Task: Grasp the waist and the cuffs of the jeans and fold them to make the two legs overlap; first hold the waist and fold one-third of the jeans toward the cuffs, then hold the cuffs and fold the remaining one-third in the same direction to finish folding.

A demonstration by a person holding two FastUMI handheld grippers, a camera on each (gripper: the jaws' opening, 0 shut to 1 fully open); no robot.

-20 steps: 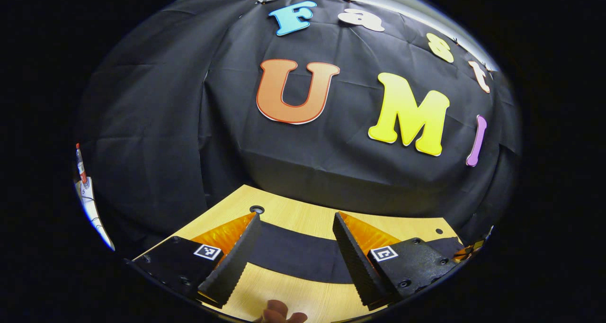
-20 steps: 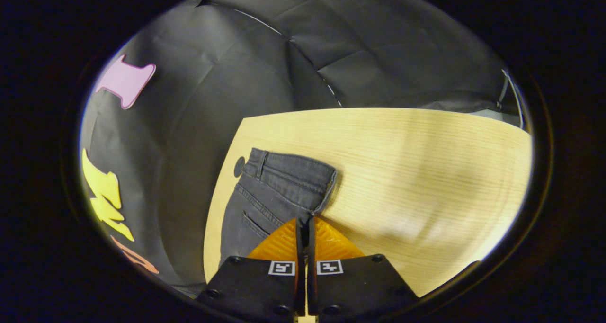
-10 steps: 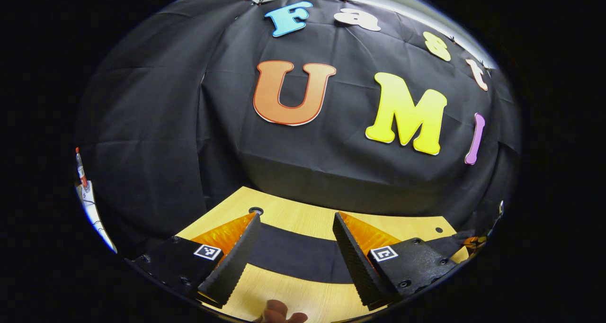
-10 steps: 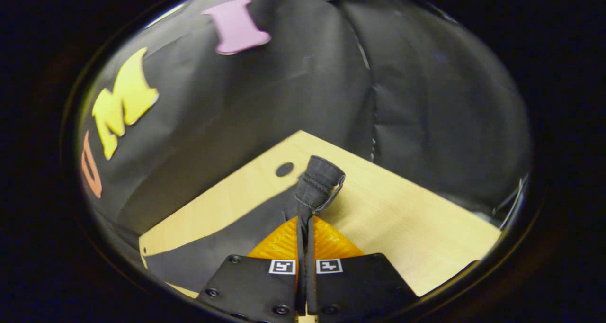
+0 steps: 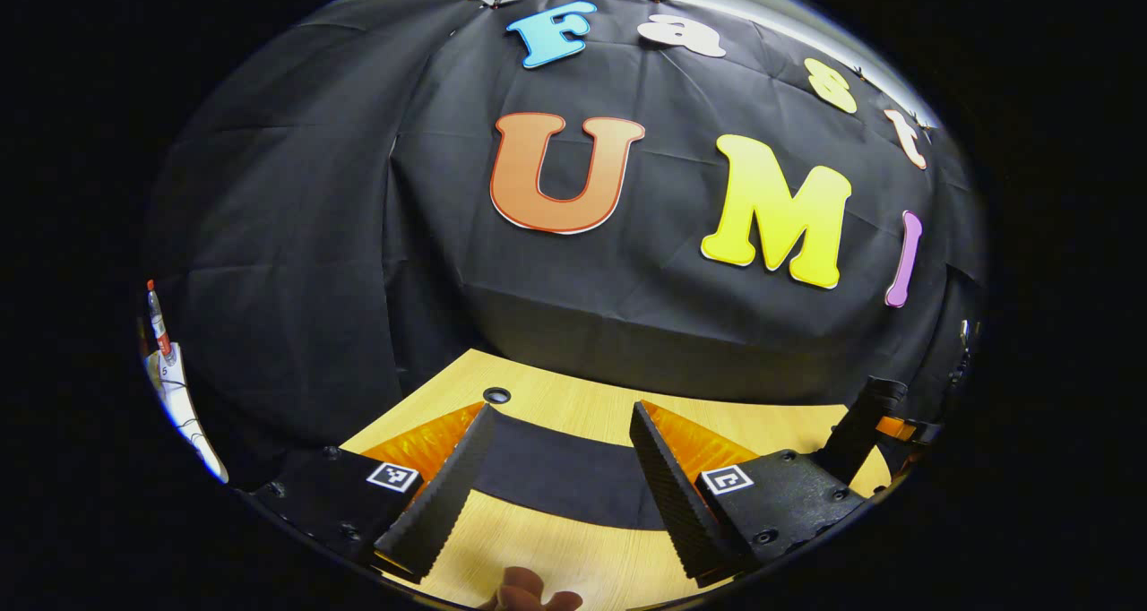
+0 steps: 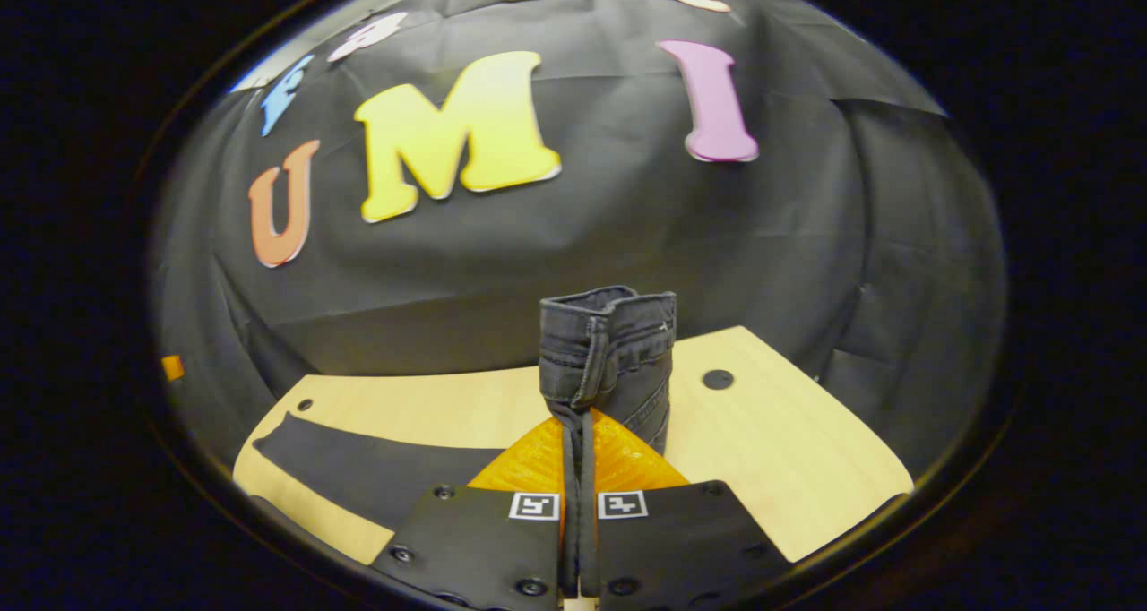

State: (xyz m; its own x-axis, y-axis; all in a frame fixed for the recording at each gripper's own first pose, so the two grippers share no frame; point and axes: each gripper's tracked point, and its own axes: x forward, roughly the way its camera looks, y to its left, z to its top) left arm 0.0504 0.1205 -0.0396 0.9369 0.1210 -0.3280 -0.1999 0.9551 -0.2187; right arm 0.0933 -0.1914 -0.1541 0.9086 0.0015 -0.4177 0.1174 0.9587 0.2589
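I judge I'm in the first step: my right gripper (image 6: 578, 418) is clamped on the waistband of the dark grey denim jeans (image 6: 609, 351), lifted above the pale wooden table (image 6: 789, 468), while my left gripper (image 5: 560, 468) hangs spread wide over a leg with nothing between its fingers. Next I'd say the left must close on the cuffs and both carry across. The right gripper view shows the raised waist; the left gripper view shows a flat leg (image 5: 556, 472) and a fingertip (image 5: 524, 589).
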